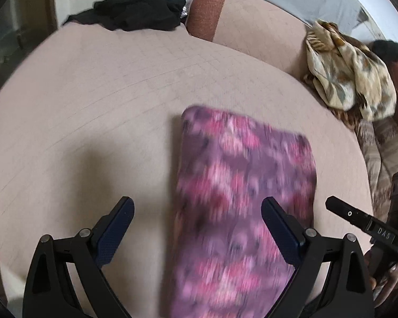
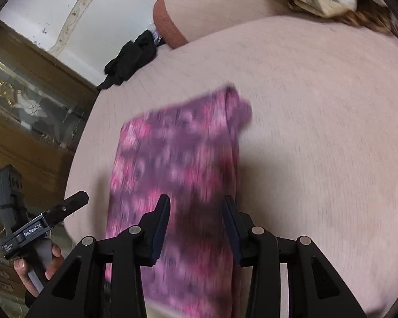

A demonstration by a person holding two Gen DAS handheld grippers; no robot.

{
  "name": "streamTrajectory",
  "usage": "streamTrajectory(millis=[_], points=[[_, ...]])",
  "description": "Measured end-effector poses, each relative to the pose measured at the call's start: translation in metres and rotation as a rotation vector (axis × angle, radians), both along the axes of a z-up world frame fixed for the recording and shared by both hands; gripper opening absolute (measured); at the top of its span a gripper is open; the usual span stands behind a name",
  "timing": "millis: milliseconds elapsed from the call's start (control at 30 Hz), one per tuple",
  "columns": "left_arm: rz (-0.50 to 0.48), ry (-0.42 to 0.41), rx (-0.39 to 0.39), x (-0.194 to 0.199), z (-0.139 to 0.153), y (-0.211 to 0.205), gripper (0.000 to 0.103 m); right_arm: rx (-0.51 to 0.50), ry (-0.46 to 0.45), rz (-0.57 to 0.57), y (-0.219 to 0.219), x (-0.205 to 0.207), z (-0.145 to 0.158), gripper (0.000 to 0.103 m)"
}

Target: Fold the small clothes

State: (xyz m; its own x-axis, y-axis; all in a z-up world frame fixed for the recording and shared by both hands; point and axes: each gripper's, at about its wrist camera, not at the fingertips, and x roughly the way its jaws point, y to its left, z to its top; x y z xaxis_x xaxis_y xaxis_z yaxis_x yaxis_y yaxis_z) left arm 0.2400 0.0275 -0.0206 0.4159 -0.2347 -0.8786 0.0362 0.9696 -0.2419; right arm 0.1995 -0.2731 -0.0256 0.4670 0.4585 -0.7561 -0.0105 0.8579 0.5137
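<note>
A purple and pink patterned cloth [image 1: 241, 198] lies folded in a long strip on the pale pink bed [image 1: 92, 106]. It also shows in the right wrist view [image 2: 177, 164], blurred by motion. My left gripper [image 1: 197, 209] is open and empty above the cloth's near left edge. My right gripper [image 2: 195, 206] is open, its fingers wide apart over the near end of the cloth, holding nothing. The right gripper's tip shows in the left wrist view [image 1: 358, 218], and the left gripper in a hand shows in the right wrist view [image 2: 53, 217].
A black garment [image 1: 130, 13] lies at the bed's far left corner. A cream floral cloth [image 1: 350, 71] is heaped at the far right. A pink pillow with a rust end [image 1: 207, 13] lies at the head. A wooden glass cabinet [image 2: 26, 100] stands left of the bed.
</note>
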Motion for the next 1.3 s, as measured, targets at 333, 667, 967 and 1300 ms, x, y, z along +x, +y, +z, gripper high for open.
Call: streamTrajectory(millis=[333,667,967,1300], points=[[0.072,0.043,-0.182,0.027,-0.046,0.017,0.034,0.001,-0.020,-0.016,-0.004,0.046,-0.039,0.010],[0.025,-0.041,0.030,0.019,-0.038,-0.005,0.036,-0.121,-0.010,-0.009,0.006,0.058,-0.043,0.009],[0.083,-0.067,0.166,-0.033,-0.031,0.005,0.088,-0.103,0.019,-0.037,0.005,0.003,-0.052,0.059],[0.049,0.036,0.064,-0.115,-0.051,0.013,0.069,-0.151,0.028,-0.059,0.020,-0.087,-0.053,0.010]])
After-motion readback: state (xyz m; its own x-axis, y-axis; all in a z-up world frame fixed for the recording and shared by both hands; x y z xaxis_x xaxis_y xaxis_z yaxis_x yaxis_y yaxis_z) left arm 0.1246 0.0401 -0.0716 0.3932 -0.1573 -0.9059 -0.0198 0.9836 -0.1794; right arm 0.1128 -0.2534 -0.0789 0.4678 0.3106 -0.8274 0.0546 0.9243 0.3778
